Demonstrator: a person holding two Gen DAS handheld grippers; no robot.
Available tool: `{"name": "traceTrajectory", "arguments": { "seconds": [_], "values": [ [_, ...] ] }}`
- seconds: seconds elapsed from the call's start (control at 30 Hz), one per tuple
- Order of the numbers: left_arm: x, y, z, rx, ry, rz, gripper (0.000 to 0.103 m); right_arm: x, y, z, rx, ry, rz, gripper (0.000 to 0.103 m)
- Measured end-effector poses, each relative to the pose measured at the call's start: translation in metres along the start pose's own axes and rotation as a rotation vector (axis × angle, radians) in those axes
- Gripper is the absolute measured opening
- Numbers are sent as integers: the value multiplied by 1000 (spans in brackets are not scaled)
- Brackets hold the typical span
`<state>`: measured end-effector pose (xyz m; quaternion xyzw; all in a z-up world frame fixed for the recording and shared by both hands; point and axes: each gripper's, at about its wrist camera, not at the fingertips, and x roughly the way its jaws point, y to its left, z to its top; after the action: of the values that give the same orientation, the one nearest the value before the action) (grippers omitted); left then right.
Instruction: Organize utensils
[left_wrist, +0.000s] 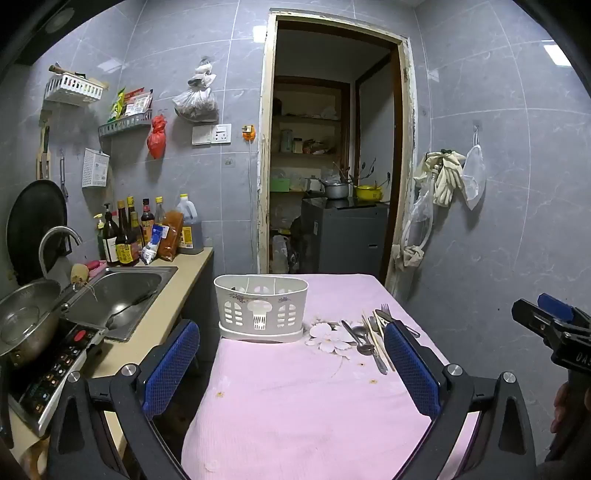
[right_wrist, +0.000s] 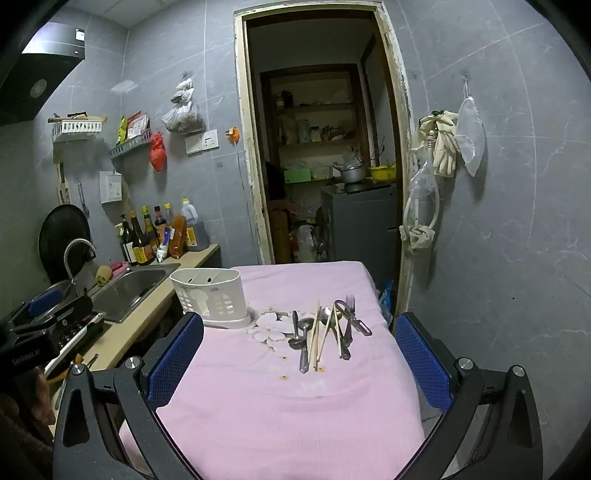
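A white slotted utensil holder (left_wrist: 261, 308) (right_wrist: 210, 297) stands empty at the far left of a table with a pink cloth (left_wrist: 295, 398) (right_wrist: 291, 402). A pile of utensils (left_wrist: 369, 332) (right_wrist: 325, 328) lies to its right: spoons, forks and wooden chopsticks (right_wrist: 317, 334). My left gripper (left_wrist: 291, 365) is open and empty, held above the near part of the table, short of the holder. My right gripper (right_wrist: 299, 365) is open and empty, held above the table short of the pile. Each gripper shows at the edge of the other's view.
A counter on the left holds a steel sink (left_wrist: 118, 295) (right_wrist: 129, 291), a stove with a metal bowl (left_wrist: 22, 321), and sauce bottles (left_wrist: 125, 236). An open doorway (left_wrist: 332, 147) lies behind the table. A grey tiled wall with hanging gloves (left_wrist: 447, 177) is close on the right.
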<state>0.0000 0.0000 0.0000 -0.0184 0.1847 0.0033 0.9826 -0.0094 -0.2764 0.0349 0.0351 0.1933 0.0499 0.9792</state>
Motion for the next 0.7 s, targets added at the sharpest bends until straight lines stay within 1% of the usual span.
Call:
{"name": "traceTrajectory", "arguments": {
  "seconds": [0.7],
  "values": [
    [0,0,0,-9,-3,-3,101,1,2,2,-4,-2,-3,102]
  ]
}}
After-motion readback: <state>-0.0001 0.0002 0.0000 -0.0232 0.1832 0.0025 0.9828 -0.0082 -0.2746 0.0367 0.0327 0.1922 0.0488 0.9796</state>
